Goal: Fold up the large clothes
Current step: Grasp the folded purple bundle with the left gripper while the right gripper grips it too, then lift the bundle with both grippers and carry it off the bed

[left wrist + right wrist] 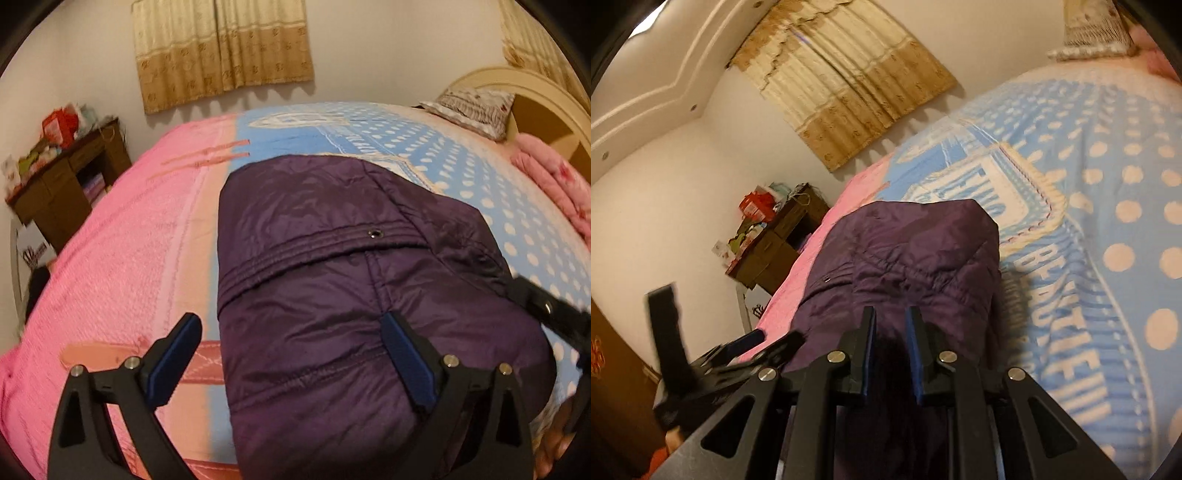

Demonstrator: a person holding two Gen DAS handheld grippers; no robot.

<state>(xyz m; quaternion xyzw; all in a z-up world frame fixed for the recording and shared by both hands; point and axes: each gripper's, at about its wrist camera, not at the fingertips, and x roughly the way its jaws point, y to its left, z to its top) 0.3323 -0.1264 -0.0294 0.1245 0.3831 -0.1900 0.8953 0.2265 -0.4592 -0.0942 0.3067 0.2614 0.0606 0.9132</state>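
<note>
A dark purple quilted jacket (332,280) lies folded on the bed, also in the right wrist view (908,251). My left gripper (291,325) is open just above its near left edge, one finger over the bedspread, one over the jacket, holding nothing. My right gripper (890,317) is nearly shut at the jacket's near edge; dark purple fabric shows in the narrow gap between the pads, so it seems clamped on the jacket. The right gripper also shows blurred at the right edge of the left wrist view (554,314).
The bed has a pink cover (122,258) on the left and a blue dotted one (480,177) on the right. A pillow (476,107) and headboard (535,99) lie far right. A cluttered brown desk (66,184) stands by the wall left.
</note>
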